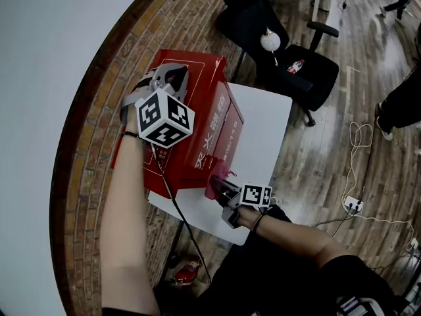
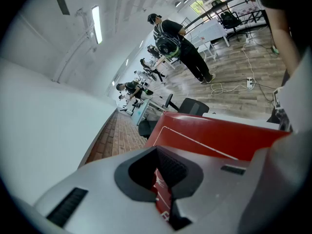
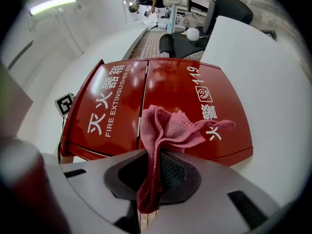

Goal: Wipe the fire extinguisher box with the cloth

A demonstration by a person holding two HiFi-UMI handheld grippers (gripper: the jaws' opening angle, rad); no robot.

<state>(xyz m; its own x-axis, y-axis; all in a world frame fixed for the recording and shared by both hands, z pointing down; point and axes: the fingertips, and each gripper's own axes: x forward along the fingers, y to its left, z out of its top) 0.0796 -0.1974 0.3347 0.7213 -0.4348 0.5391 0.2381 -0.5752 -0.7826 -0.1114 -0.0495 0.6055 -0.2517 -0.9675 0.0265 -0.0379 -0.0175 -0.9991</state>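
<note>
**Wiping the extinguisher box: how we'd handle the front face**

The white desk (image 1: 266, 120) has the red fire extinguisher box (image 1: 214, 127) lying along its wall-side edge. The box fills most of that half, and its lettered face is turned toward the open part of the desk.

Our left tool (image 1: 169, 78) rests on top of the box toward the far end. Its jaws are drawn nearly together with nothing pinched between them, and only a sliver of box red shows through the slit. We reckon it's there to brace the box, so we'd press straight down and not push sideways. That way the box doesn't creep off the wall-side edge.

Our right tool (image 1: 223, 188) is low by the desk's near edge, at the near bottom corner of the box. Its jaws are clamped tight on the pink cloth (image 3: 168, 126). The cloth bunches up out of the jaws and flops toward the lettered face. It's either touching that face or just shy of it, and we can't tell which.

Tips for the stroke:
- Lead with the loose bunch of cloth so the hard jaw tips never scrape the paint.
- Sweep along the length of the face, near end to far end, in overlapping passes.
- Don't loosen the clamp. Not much cloth sits inside the jaws, so dragging could tug it free.
- Go gently over the seam between the two door panels, where the cloth could snag.
</note>
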